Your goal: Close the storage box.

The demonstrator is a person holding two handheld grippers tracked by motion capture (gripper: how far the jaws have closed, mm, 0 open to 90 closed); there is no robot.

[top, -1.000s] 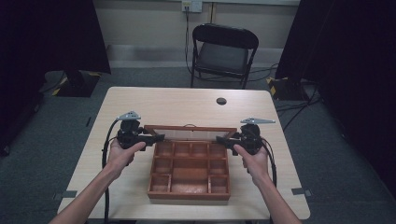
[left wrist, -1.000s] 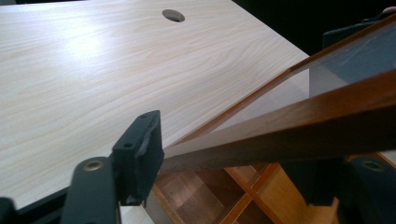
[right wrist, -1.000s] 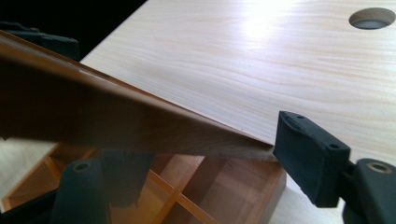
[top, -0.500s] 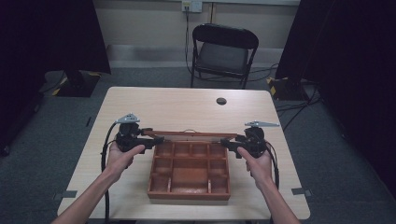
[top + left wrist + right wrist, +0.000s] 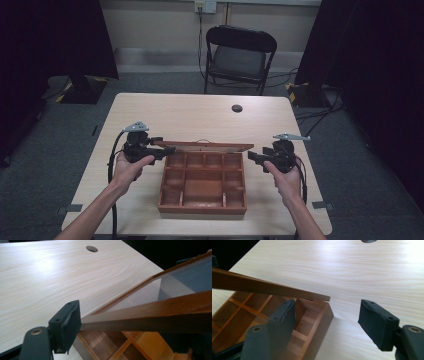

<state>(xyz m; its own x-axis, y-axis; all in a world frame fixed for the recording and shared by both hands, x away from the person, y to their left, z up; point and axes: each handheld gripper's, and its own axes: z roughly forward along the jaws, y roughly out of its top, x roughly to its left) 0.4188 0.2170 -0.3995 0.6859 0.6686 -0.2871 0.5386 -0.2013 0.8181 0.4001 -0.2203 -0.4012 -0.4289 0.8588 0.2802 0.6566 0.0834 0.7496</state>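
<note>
High view, box: a wooden box (image 5: 202, 187) with compartments sits at the near middle of the table (image 5: 190, 117), its hinged lid (image 5: 205, 145) raised along the far edge.
Left gripper (image 5: 161, 151): at the lid's left corner; in the left gripper view one pad (image 5: 67, 326) presses against the lid frame (image 5: 150, 315), and the other jaw is hidden behind the wood, so it looks clamped on the lid, though the full grip cannot be told.
Right gripper (image 5: 256, 158): just right of the box's far right corner, jaws wide apart and holding nothing; in the right gripper view the lid's corner (image 5: 322, 298) hangs above and between the jaws, touching neither.
Lid pane: a clear panel set in the frame.
Far: a dark grommet (image 5: 237, 108) in the table, then a folding chair (image 5: 240, 55) on the floor beyond.
Risk: the lid hangs on one corner grip alone; I judge that if that pad slips, the lid could drop shut with a slam or twist on its hinges.
Risk, right side: closing the wide jaws without rising to the lid's edge could catch the box wall instead.
</note>
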